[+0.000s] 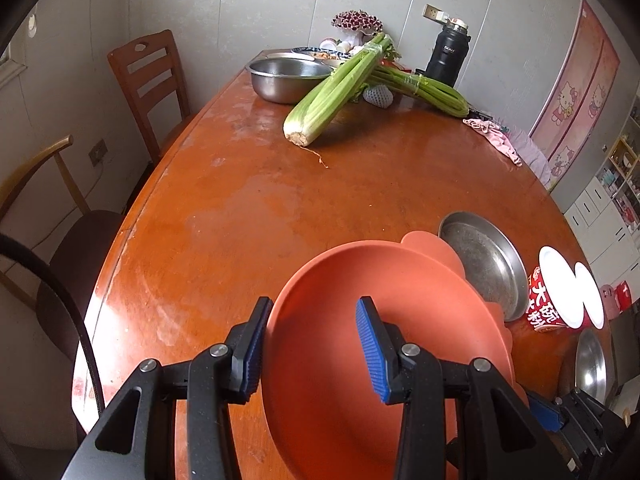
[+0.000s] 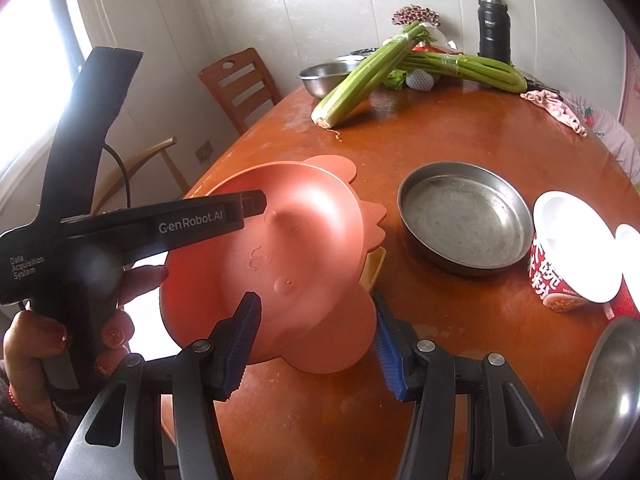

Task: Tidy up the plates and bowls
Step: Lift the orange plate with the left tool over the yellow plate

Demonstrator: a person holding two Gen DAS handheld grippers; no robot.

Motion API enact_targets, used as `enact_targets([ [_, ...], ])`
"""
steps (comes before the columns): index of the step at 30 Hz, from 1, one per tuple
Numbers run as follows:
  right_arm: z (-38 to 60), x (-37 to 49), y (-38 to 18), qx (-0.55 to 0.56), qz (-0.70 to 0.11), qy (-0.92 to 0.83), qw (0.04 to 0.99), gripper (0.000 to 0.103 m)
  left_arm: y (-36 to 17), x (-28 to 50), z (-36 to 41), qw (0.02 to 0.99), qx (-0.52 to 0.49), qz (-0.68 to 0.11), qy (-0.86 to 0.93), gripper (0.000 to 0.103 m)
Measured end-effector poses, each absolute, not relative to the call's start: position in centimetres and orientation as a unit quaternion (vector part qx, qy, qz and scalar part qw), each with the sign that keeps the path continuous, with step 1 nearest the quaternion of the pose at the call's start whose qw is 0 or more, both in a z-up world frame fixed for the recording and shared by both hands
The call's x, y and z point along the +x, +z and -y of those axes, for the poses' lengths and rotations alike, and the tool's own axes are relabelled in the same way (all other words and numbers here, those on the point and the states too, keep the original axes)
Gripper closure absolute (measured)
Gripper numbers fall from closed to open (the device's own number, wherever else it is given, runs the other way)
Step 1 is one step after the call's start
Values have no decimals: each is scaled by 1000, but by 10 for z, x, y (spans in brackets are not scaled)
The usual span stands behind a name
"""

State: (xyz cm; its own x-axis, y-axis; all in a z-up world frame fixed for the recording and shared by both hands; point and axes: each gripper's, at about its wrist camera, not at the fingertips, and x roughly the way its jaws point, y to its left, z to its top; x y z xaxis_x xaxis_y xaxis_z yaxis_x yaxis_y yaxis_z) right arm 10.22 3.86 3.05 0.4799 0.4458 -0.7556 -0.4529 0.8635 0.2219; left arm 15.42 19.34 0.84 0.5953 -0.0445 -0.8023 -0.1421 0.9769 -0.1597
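Observation:
An orange bowl (image 1: 360, 360) is tilted up on edge above the wooden table (image 1: 240, 220). My left gripper (image 1: 312, 348) is shut on its rim, one pad inside and one outside. In the right wrist view the bowl's bumpy underside (image 2: 280, 256) faces me, and one of the left gripper's fingers (image 2: 250, 205) lies across its back. Under it sits an orange scalloped plate (image 2: 332, 340); my right gripper (image 2: 314, 340) is shut on its near lobe. A round steel pan (image 2: 464, 224) lies just right of them. A yellow piece (image 2: 374, 268) peeks out between bowl and plate.
A red noodle cup (image 2: 572, 248) with a white lid and a steel plate (image 2: 608, 400) are at the right edge. Celery (image 1: 336, 88), a steel basin (image 1: 284, 76), a black flask (image 1: 446, 56) and a pink cloth (image 1: 496, 136) occupy the far end. Two chairs (image 1: 148, 80) stand at the left.

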Motion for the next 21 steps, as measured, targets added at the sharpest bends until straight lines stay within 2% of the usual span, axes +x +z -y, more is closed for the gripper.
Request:
enact_targets([
  [21, -43, 106, 19, -15, -444, 248, 861, 45, -8, 170, -188, 887, -91, -451, 30, 61],
])
